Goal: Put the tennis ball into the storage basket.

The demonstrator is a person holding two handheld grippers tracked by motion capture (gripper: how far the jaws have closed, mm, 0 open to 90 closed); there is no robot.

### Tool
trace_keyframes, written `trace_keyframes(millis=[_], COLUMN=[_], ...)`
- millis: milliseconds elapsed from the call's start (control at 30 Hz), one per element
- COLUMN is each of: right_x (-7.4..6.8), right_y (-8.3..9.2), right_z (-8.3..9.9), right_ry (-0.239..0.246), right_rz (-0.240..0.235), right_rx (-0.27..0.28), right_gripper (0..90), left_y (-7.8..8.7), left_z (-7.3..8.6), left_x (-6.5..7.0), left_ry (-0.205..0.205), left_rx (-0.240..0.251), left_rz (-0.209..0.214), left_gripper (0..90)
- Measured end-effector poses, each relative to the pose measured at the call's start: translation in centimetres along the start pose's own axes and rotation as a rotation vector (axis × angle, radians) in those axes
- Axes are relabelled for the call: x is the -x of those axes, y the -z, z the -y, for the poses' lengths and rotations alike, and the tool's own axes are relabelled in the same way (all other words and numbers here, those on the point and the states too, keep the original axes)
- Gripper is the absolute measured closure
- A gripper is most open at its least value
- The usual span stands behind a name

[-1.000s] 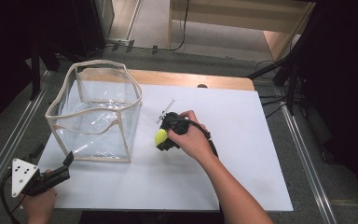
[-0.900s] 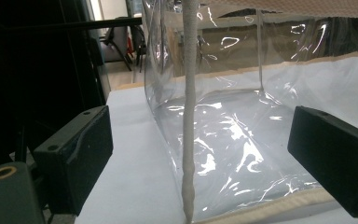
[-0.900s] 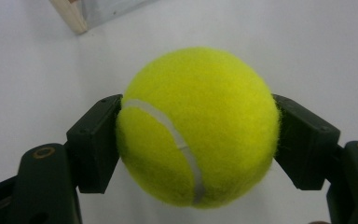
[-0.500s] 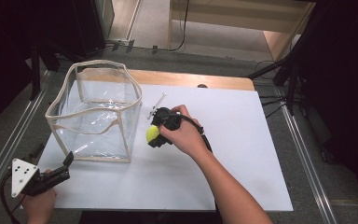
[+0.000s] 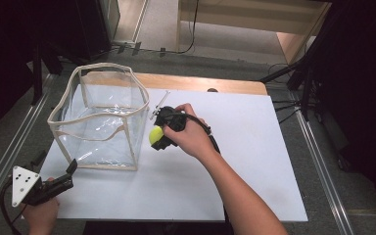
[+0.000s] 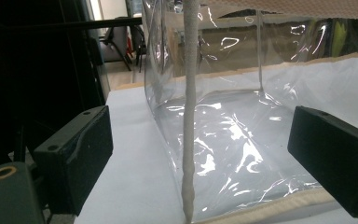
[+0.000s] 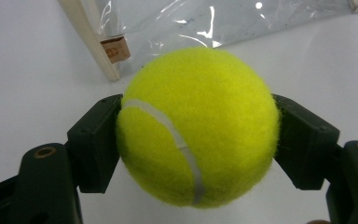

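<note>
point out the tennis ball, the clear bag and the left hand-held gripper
tennis ball [image 7: 198,126], right gripper view, middle of its yellow felt
clear bag [image 5: 100,117], high view, its transparent front wall
left hand-held gripper [image 5: 71,168], high view, between its black fingertips

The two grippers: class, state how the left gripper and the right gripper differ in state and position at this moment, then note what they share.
1. The right gripper is shut on the tennis ball; the left gripper is open and holds nothing.
2. The right gripper sits beside the clear bag at mid-table; the left gripper waits at the table's near left corner, aimed at the bag.
Shared: both are hand-held with black jaws.
</note>
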State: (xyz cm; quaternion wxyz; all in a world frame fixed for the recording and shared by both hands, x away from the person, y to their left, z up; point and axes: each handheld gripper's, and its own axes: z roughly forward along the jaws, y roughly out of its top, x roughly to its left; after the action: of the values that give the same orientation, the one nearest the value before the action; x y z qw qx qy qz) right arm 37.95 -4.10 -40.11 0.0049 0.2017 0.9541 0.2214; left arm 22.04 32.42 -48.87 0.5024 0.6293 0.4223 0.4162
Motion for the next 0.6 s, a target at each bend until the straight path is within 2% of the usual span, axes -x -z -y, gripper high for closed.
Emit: trace_keyframes(millis=[200,267,500,600], right_x=[0.1,0.1,0.4,0.4], right_y=[0.9,1.2,2.9,3.4], right_z=[-0.4,-0.6,-1.3,-1.5], right_ry=[0.007,-0.002,0.015,0.007], right_rz=[0.002,0.0,0.005,0.003], right_rx=[0.002,0.011,0.042,0.039], right_gripper=[23.3,23.3,23.3,23.3], left_y=[0.0,0.0,0.0,0.0], left_z=[0.0,0.0,0.0,0.0], left_x=[0.0,0.0,0.0,0.0], left_ry=[0.001,0.002,0.003,0.001], left_rx=[0.001,0.002,0.005,0.004], left_rz=[-0.001,-0.001,0.0,-0.001], left_gripper=[6.9,6.9,6.9,6.9])
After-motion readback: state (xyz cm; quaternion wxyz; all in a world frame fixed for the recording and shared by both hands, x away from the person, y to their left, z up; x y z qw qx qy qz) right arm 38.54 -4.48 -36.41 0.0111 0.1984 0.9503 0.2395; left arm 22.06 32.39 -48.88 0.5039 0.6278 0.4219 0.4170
